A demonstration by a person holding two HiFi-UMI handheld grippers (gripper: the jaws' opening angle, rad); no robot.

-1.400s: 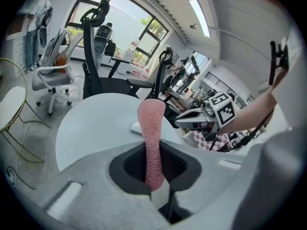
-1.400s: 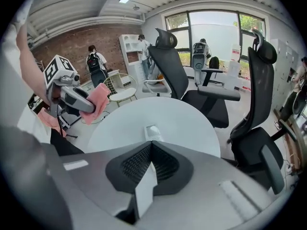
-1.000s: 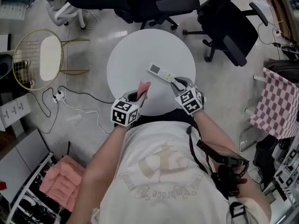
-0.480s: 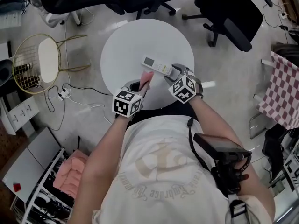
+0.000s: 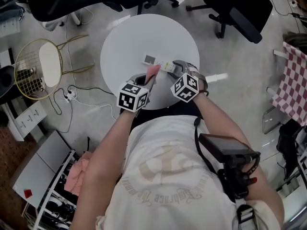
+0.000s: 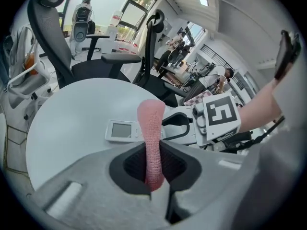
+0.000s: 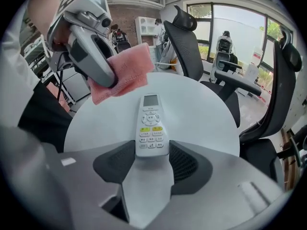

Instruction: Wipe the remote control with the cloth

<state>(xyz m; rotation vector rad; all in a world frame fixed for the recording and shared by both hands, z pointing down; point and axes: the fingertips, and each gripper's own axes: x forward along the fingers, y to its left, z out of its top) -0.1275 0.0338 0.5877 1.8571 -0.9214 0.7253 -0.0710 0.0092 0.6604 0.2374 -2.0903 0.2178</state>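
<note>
A white remote control [image 5: 154, 62] lies on the round white table [image 5: 129, 40], screen end away from me. My right gripper [image 5: 173, 67] is at its near end. In the right gripper view the jaws are closing and their pads touch both sides of the remote control's [image 7: 151, 126] button end. My left gripper [image 5: 148, 80] is shut on a pink cloth [image 5: 152, 73]. That cloth [image 6: 151, 128] stands up between the jaws, just short of the remote control [image 6: 122, 131]. From the right gripper view the cloth [image 7: 125, 75] hangs over the table left of the remote control's screen.
Black office chairs [image 5: 240, 8] stand beyond the table. A gold wire stool [image 5: 41, 63] and a power strip with cables [image 5: 72, 95] are on the floor at the left. A checked cloth [image 5: 293, 75] hangs at the right. A shelf [image 5: 53, 190] with pink fabric is at the lower left.
Both grippers have moved farther over the table. The right gripper has come down around the remote's near end. The left gripper has brought the cloth close beside the remote.
</note>
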